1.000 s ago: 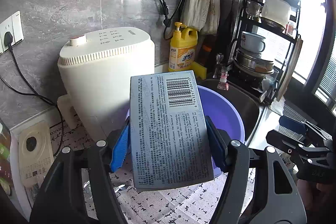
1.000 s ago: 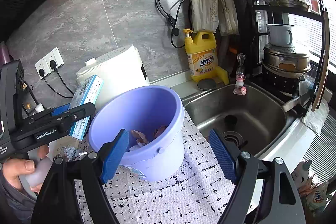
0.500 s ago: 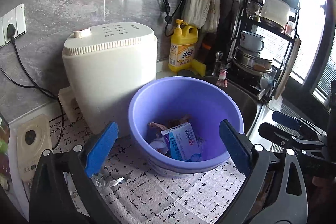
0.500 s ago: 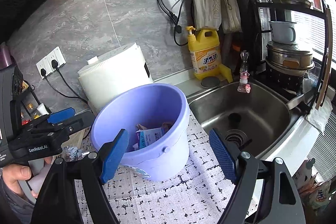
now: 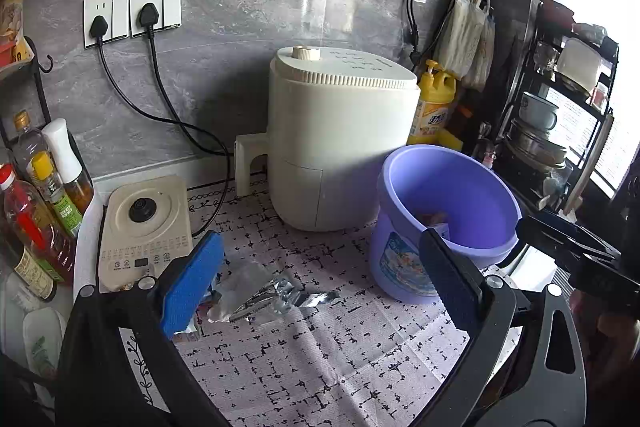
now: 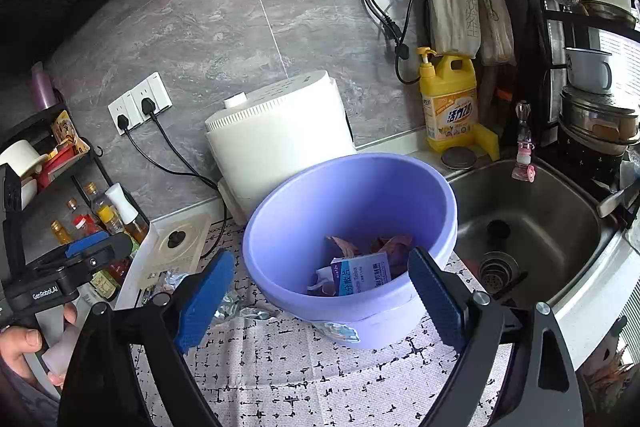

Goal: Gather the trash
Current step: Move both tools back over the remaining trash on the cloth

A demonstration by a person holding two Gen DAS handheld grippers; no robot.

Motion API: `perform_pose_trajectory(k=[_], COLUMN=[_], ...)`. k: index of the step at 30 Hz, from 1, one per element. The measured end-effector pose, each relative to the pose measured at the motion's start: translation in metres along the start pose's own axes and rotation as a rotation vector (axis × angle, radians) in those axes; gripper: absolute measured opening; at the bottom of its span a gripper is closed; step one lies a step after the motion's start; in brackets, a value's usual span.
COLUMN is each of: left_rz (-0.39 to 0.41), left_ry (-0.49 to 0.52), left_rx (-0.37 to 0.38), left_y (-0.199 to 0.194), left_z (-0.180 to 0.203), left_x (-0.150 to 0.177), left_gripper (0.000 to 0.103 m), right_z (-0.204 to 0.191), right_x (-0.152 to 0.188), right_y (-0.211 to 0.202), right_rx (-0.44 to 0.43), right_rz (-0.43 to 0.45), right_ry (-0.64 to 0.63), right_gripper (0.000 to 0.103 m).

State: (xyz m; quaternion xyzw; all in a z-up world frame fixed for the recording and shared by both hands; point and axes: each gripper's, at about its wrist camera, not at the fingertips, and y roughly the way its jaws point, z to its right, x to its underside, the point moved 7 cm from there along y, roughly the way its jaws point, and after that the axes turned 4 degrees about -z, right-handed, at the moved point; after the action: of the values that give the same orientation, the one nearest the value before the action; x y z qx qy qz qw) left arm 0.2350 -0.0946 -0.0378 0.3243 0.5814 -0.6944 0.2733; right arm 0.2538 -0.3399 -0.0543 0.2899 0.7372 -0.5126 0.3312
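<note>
We see left gripper [image 5: 320,279] spread wide, nothing between jaws, above crumpled foil wrapper [image 5: 276,297] lying on patterned mat [image 5: 320,367] beside purple bucket [image 5: 404,255]. Right gripper [image 6: 320,297] jaws opening, empty, rim of bucket between them, not touched. Medicine box [image 6: 360,273] lies inside bucket on other scraps. Sink [image 6: 560,227] right of bucket

Box [image 6: 360,273] in purple bucket [image 6: 276,227]; foil wrapper [image 5: 276,297] beside.
</note>
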Motion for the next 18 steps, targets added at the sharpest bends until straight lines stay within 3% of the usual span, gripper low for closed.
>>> perform_pose_trajectory(k=[4,18], left_rz=[0.005,-0.062], left_ry=[-0.037,-0.143], left_rx=[-0.042,-0.120], left_y=[-0.014,-0.026], left_z=[-0.025,-0.084], left_x=[0.008,0.070], left_gripper=[0.097,0.097], right_z=[-0.020,-0.075], right_x=[0.002,0.024], right_y=[0.004,0.016], right_rx=[-0.030,-0.125], right_rz=[-0.003,-0.048], right_ry=[-0.026,-0.116], right_gripper=[0.095,0.095])
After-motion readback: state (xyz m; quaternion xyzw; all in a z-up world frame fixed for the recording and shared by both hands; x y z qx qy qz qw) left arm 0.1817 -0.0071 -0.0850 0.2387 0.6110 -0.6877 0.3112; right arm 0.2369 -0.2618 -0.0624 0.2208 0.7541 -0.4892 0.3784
